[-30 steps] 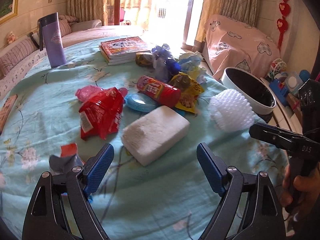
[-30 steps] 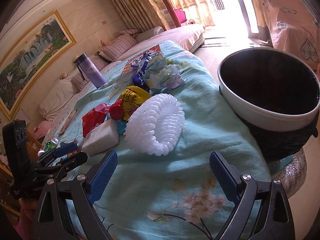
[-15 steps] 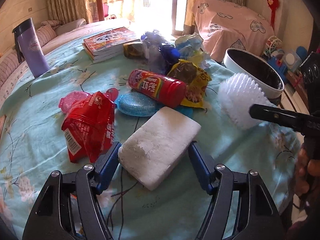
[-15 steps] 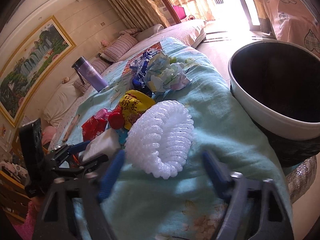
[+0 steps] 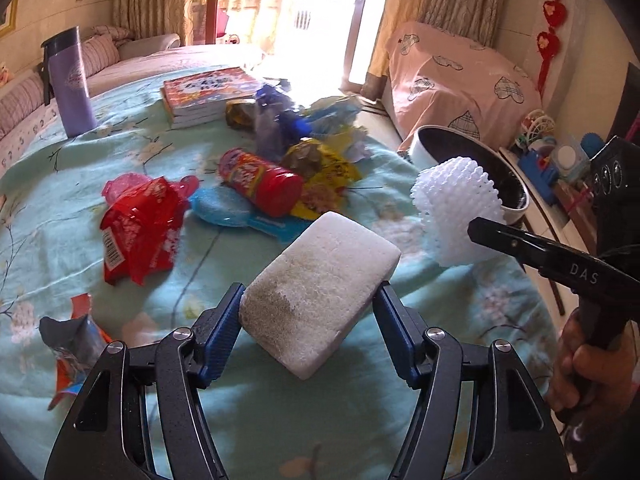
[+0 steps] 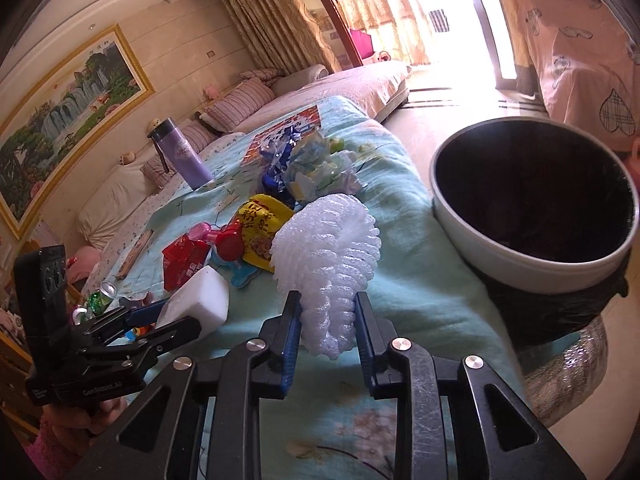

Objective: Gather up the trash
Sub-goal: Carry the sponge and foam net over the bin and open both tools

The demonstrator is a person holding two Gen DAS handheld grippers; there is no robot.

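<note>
My left gripper (image 5: pixel 310 300) is shut on a white foam block (image 5: pixel 320 288) and holds it tilted above the teal tablecloth; the block also shows in the right wrist view (image 6: pixel 196 300). My right gripper (image 6: pixel 326 320) is shut on a white foam fruit net (image 6: pixel 332 256), lifted off the cloth; the net also shows in the left wrist view (image 5: pixel 456 212). A white-rimmed trash bin (image 6: pixel 532 276) with a dark liner stands beside the table's right edge, close to the net.
On the cloth lie a red wrapper (image 5: pixel 136 228), a red snack can (image 5: pixel 260 184), a yellow snack bag (image 5: pixel 324 176), crumpled blue wrappers (image 5: pixel 304 120), torn scraps (image 5: pixel 72 344), books (image 5: pixel 208 92) and a purple flask (image 5: pixel 72 84). A pink covered chair (image 5: pixel 456 72) stands beyond the bin.
Both grippers closed: the left on the foam block, the right on the foam net. Both items are now lifted off the cloth.
</note>
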